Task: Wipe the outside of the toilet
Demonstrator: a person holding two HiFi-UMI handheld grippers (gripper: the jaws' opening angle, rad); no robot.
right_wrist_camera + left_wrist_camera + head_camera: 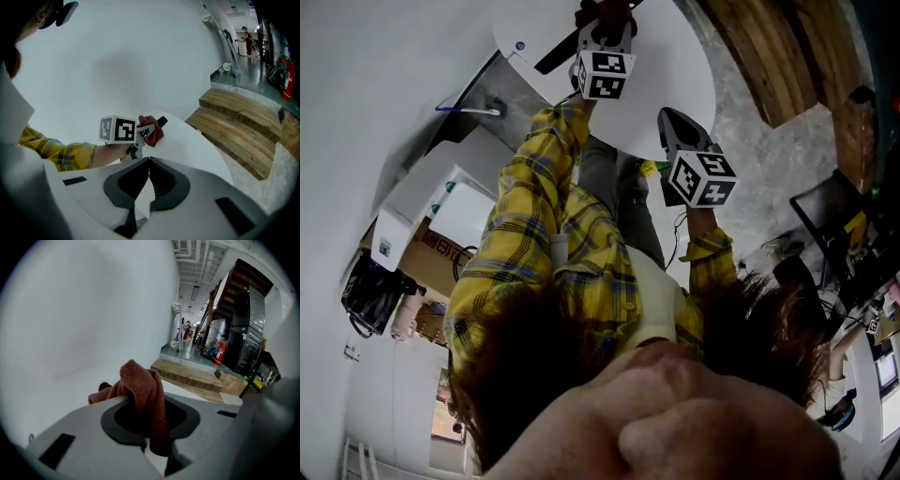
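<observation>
The toilet [680, 66] shows as a rounded white surface at the top of the head view. My left gripper [604, 21] reaches onto it, shut on a red-brown cloth [609, 9]. In the left gripper view the cloth [140, 390] bunches out of the shut left gripper [151, 430], against the white toilet surface [56, 394]. My right gripper [677, 127] hangs just off the toilet's rim, nearer me. The right gripper [146, 178] is shut with nothing in it, and beyond it the left gripper [149, 131] presses the cloth [153, 133] on the toilet [197, 150].
Wooden steps [243, 122] and a concrete floor [286, 168] lie to the right of the toilet. A white wall [117, 56] stands behind it. White cabinets [422, 202] and a black bag [370, 295] sit at the left, a cluttered desk [853, 281] at the right.
</observation>
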